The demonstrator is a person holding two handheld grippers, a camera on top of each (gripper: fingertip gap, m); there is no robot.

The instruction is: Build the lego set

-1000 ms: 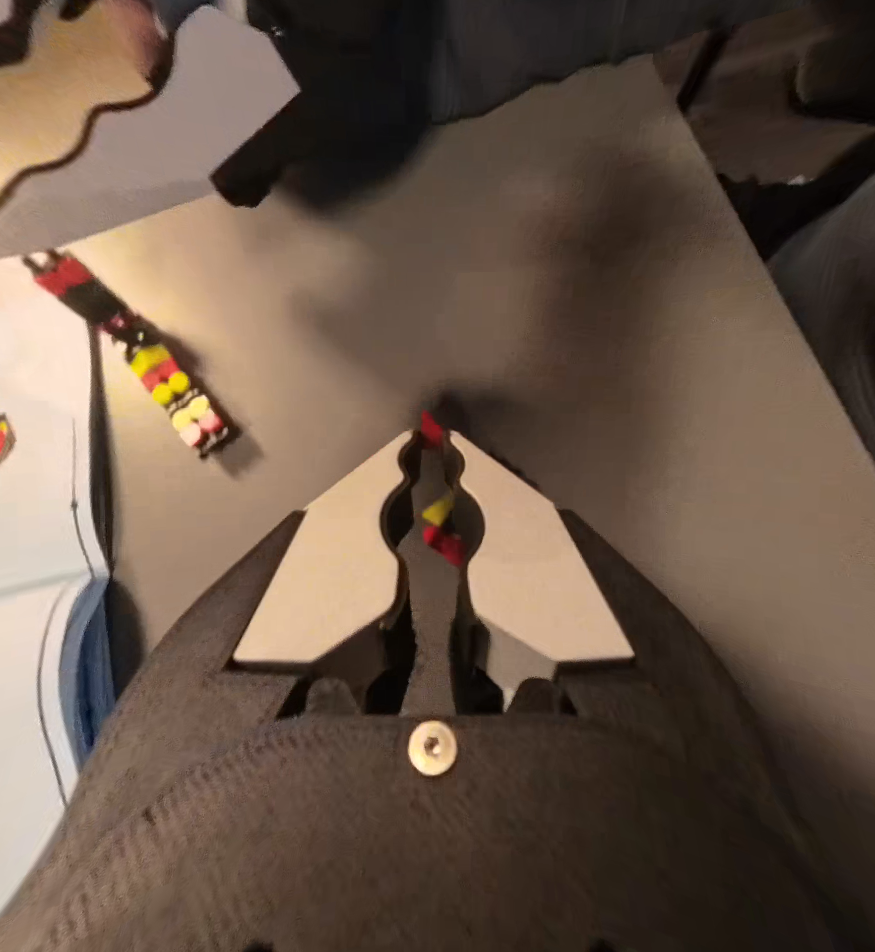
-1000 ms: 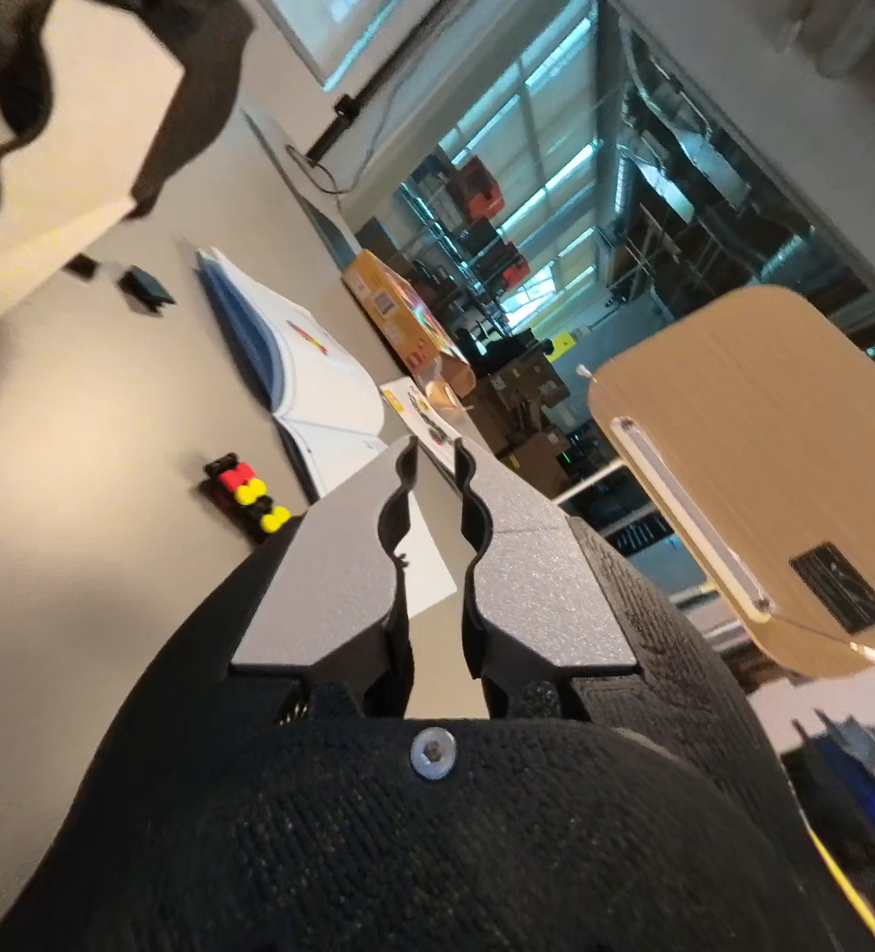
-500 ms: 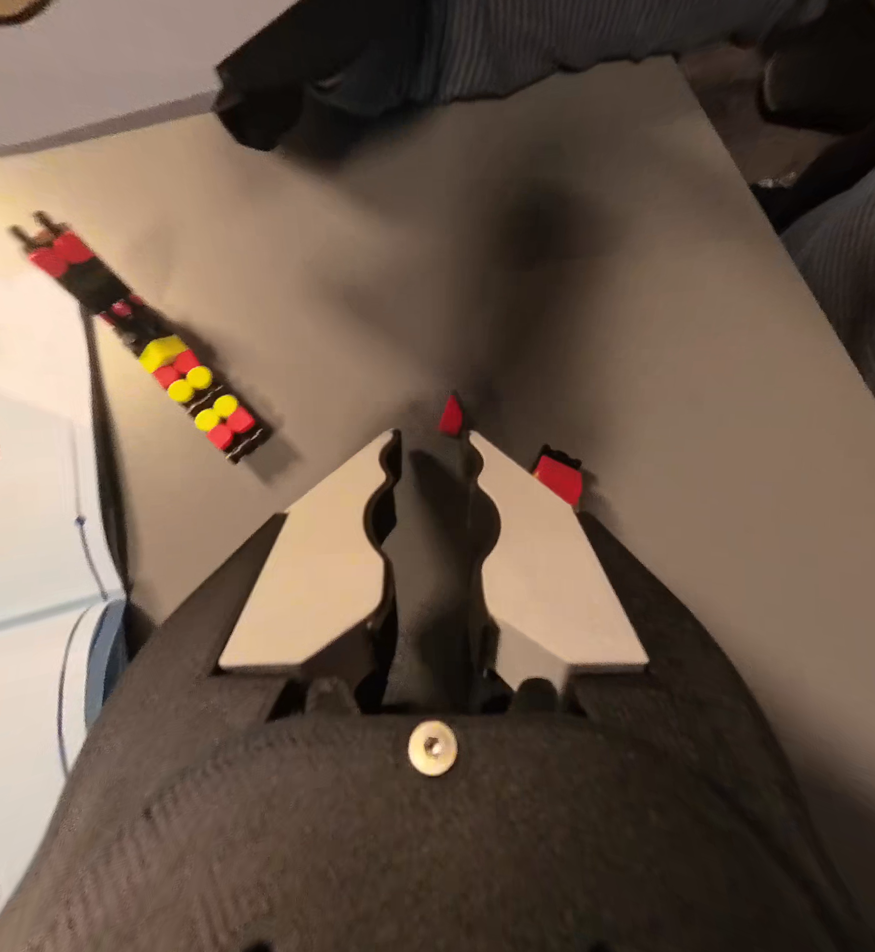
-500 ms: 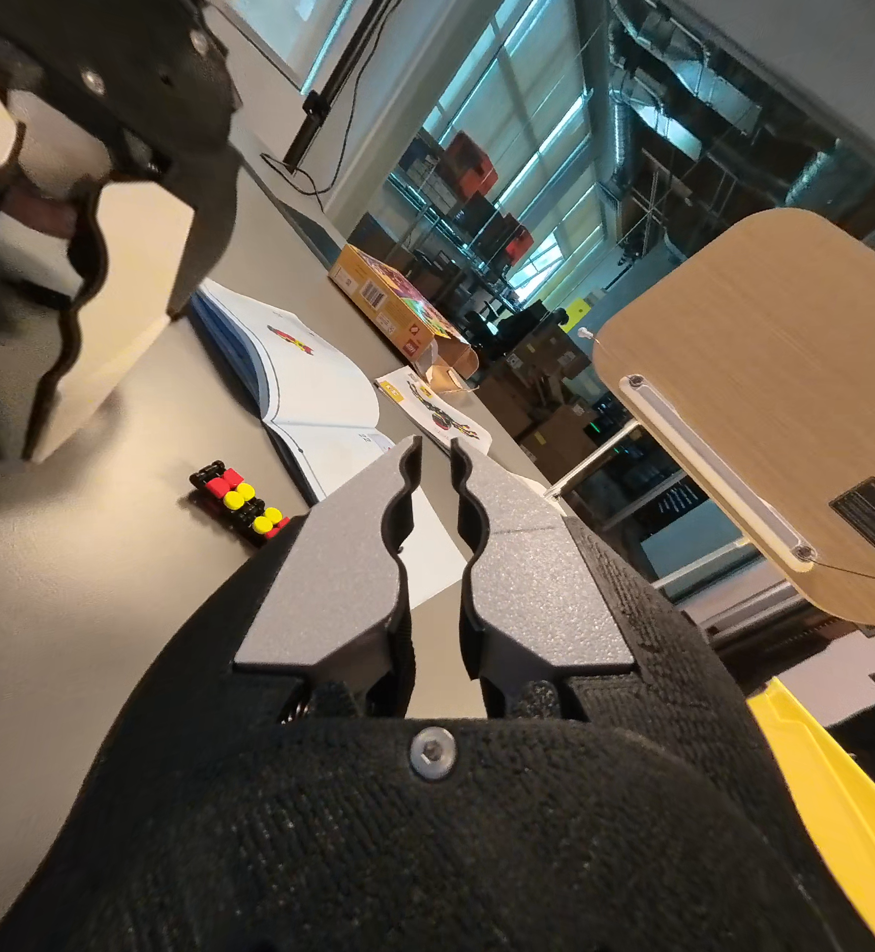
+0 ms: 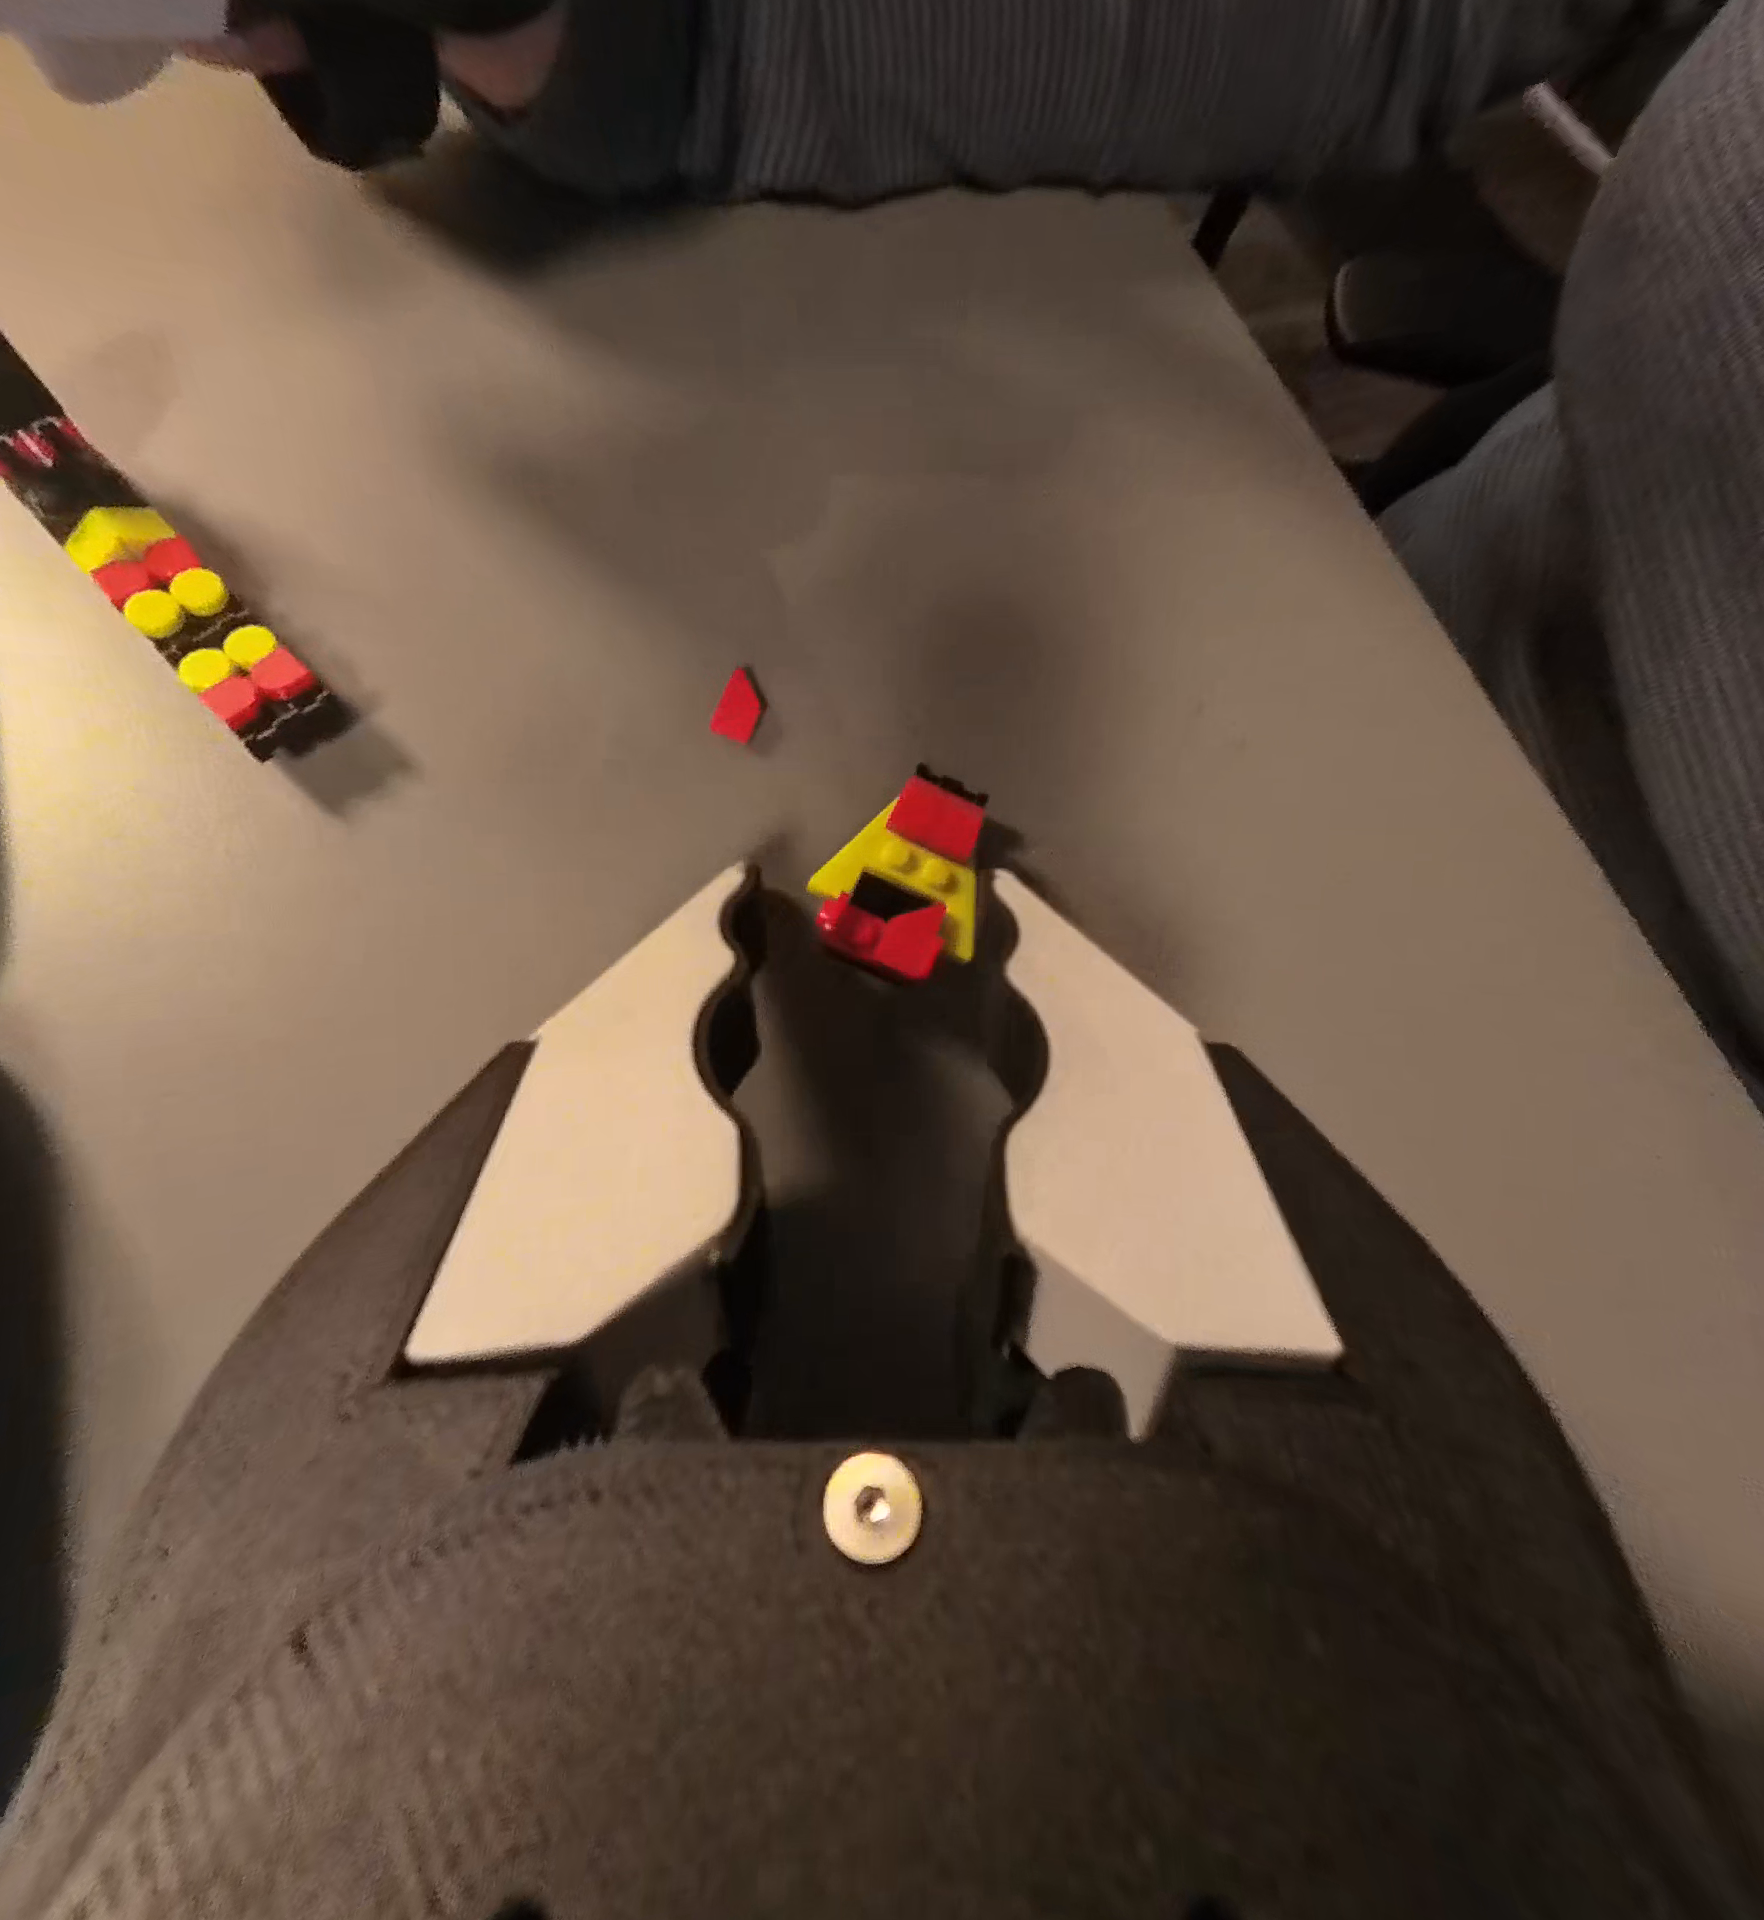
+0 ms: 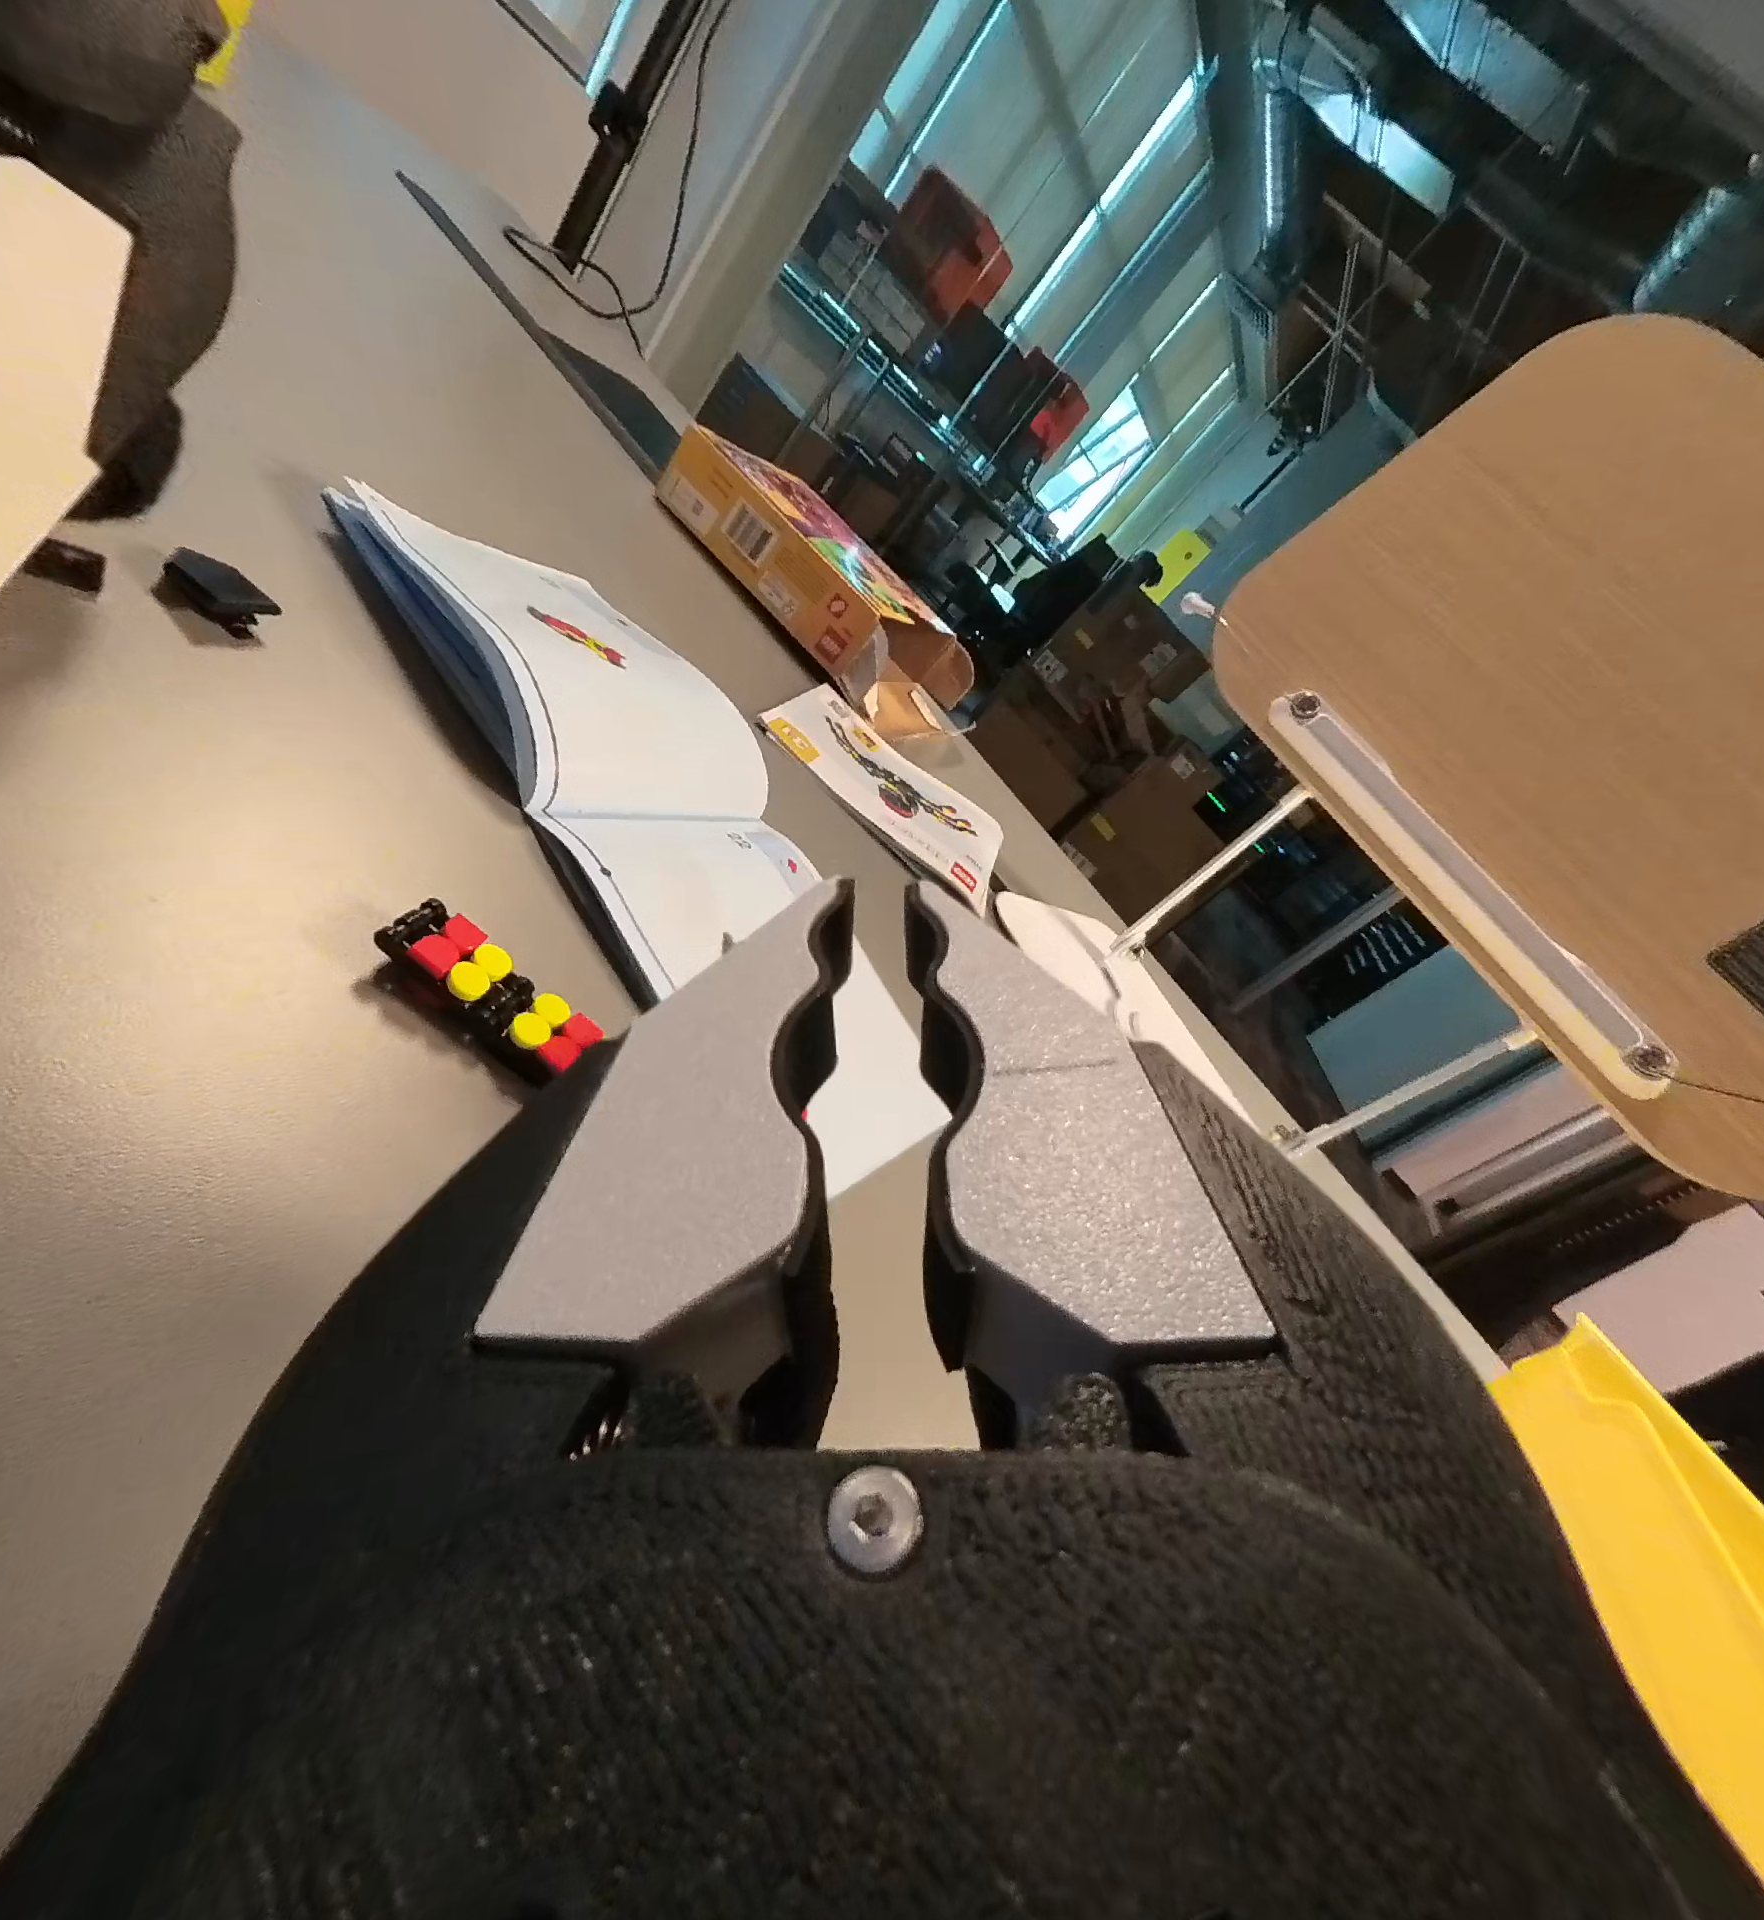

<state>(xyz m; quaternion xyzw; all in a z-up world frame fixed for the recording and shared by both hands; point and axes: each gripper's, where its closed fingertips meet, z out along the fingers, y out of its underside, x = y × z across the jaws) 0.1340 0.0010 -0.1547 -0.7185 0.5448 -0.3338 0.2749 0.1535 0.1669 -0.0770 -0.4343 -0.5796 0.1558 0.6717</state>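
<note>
In the left wrist view my left gripper point(image 5: 875, 876) is open and empty, just above the grey table point(image 5: 1221, 644). A small yellow and red lego assembly point(image 5: 904, 894) lies on the table between its fingertips, nearer the right one. A loose red slope piece point(image 5: 738, 704) lies just beyond. A long black strip with red and yellow pieces point(image 5: 182, 613) lies at the left and also shows in the right wrist view point(image 6: 488, 987). My right gripper point(image 6: 878, 899) is lifted off the table, its jaws a narrow gap apart with nothing between them.
An open instruction booklet point(image 6: 597, 707), a leaflet point(image 6: 888, 790) and an orange box point(image 6: 795, 551) lie behind the strip. Two small black pieces point(image 6: 218, 592) sit far left. A yellow bin point(image 6: 1688, 1610) is at the right. A gloved hand point(image 5: 358, 83) and sleeve cross the table's far edge. One gripper's finger ends stand about 20 cm off the other's. It is some 4 cm from my left tips to the loose red slope piece point(image 5: 738, 704).
My left gripper was shut on the yellow and red assembly; it has opened wide and the assembly now lies on the table. The right gripper's jaws have kept the same gap.
</note>
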